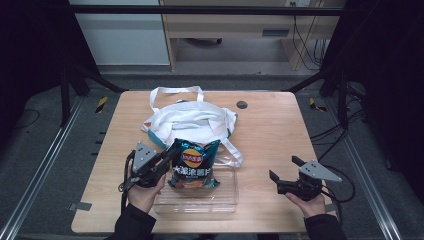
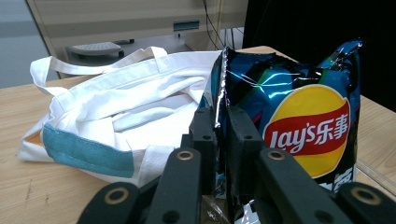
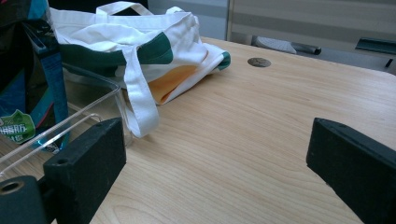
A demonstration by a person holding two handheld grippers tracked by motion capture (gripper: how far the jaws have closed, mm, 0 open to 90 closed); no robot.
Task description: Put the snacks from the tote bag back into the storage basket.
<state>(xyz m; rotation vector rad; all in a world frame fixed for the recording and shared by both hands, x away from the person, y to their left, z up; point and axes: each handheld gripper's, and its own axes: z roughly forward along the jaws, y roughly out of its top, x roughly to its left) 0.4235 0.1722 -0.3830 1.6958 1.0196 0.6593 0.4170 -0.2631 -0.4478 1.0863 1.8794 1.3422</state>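
Two grippers on a light wooden table [image 1: 270, 135], seen from the high view. Left gripper [image 1: 167, 159] is clamped on the left edge of a glossy blue foil crisp bag with a yellow-and-red logo [image 1: 192, 165]. The bag stands roughly upright, its lower end inside a clear rectangular plastic tray [image 1: 222, 197] at the near edge of the table. Just behind the tray lies a crumpled white cloth tote bag with teal trim [image 1: 192, 117], one handle looped toward the far edge, another strap draped over the tray's right rim. Right gripper [image 1: 284, 172] sits well apart to the right, low over bare table, jaws spread, nothing between them. Small dark round plug [image 1: 242, 104] in the tabletop beyond the tote.

Left gripper view: the two black jaws are pinched nearly together on the crimped side seam of the crisp bag [image 2: 299, 112], foil squeezed between the pads. The tote bag [image 2: 116, 107] lies to the left behind it, flat on the table, teal band facing the camera.

Right gripper view: jaws wide open, bare table [image 3: 243, 140] between them. Tray corner [image 3: 93, 100] and crisp bag [image 3: 28, 70] at far left; tote bag [image 3: 140, 37] behind, its white strap hanging beside the tray wall, orange lining showing under it. Round plug [image 3: 259, 62] farther back.
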